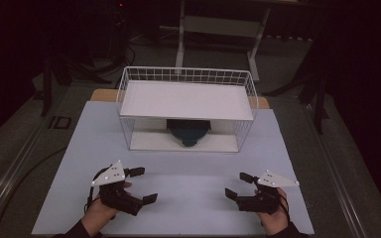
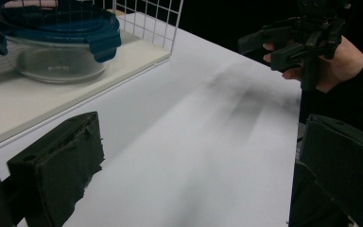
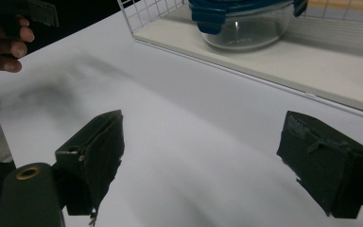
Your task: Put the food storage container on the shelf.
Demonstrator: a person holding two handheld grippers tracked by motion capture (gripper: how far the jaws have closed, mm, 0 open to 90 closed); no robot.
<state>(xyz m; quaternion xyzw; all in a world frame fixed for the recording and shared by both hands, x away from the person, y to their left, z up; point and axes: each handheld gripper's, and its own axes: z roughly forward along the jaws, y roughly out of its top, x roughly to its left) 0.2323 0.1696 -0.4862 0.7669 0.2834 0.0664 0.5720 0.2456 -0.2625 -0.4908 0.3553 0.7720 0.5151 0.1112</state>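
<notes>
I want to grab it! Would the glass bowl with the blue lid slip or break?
The bowl looks like clear, smooth glass, so it is probably slippery and heavy for its size, and could break if dropped. Its blue lid has clip tabs, likely a better hold. Its wide, flat base on the shelf suggests it won't tip easily.

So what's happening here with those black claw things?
A person sits at a table holding a two-jaw gripper in each hand. The left gripper and the right gripper both hover open over the near part of the table, holding nothing. Ahead of them stands a white wire rack with a shelf on top, and on its lower level sits a glass container with a blue clip-on lid. Neither gripper touches it.
</notes>
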